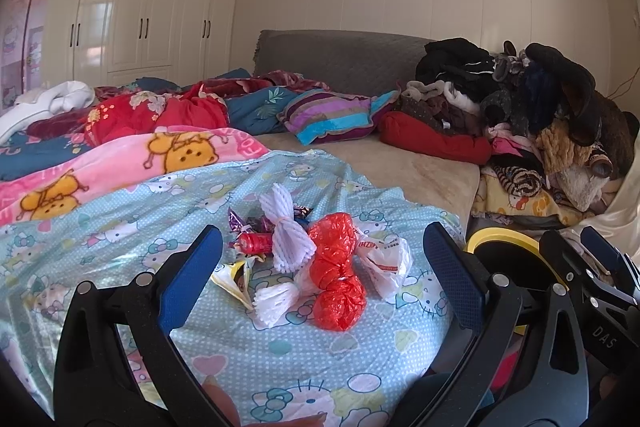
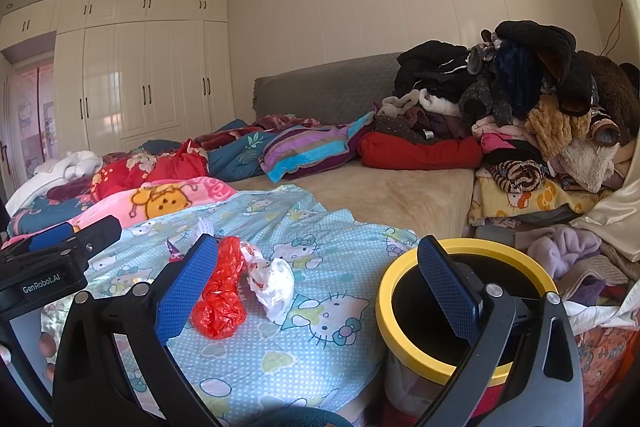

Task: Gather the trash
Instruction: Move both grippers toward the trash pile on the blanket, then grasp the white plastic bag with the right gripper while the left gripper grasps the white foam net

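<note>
— Trash first: where is it from my left tool?

— Dead ahead at twelve o'clock, between its parted, empty fingers: a red bag, white foam netting, a white bag and candy wrappers, heaped together on the blue quilt.

— My right tool?

— Spread apart too, gripping nothing. I'd say nothing is collected yet.

— The bin?

— Yellow-rimmed, at three o'clock beside the bed; its dark inside shows no contents I can make out.
</note>
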Demonstrator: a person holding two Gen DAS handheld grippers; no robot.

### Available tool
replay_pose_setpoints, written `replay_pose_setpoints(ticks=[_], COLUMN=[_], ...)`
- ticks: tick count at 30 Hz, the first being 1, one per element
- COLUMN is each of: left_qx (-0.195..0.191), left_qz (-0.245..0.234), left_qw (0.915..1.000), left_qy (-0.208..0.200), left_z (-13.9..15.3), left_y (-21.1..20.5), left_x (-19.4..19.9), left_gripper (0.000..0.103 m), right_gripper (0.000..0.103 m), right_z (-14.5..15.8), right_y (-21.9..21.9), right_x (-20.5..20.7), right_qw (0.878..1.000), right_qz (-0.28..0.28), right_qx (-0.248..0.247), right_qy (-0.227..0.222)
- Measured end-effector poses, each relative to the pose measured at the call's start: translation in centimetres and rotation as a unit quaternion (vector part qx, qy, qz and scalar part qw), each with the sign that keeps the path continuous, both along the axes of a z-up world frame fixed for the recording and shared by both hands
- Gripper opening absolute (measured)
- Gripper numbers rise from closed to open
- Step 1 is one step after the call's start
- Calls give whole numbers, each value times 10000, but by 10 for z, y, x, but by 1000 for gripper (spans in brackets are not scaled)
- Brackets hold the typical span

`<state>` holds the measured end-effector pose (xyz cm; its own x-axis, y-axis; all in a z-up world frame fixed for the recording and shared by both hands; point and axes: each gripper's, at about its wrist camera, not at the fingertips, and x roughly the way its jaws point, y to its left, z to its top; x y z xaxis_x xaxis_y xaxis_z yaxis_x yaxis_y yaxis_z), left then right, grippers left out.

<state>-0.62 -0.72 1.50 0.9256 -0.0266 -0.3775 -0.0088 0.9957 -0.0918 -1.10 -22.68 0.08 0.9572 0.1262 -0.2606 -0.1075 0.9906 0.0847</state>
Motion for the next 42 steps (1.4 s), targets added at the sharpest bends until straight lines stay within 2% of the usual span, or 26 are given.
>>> replay_pose_setpoints(ticks=[29, 36, 42], left_qx=[-49, -281, -330], left_qz=[-120, 28, 268], left_qw=[9999, 9996, 9991], left_qy=[-16, 13, 48], left_z=[8, -5, -14], left_y=[0, 25, 46], left_x=[6, 16, 25], left_gripper=[92, 92, 92], right_gripper=[97, 97, 97], right_z=[-3, -6, -9], right_y=[12, 24, 42], right_x=[8, 22, 39], right_qw=[9997, 9980, 9956], right_qz=[240, 614, 882], right_qx=[-18, 16, 11], right_qy=[33, 165, 319])
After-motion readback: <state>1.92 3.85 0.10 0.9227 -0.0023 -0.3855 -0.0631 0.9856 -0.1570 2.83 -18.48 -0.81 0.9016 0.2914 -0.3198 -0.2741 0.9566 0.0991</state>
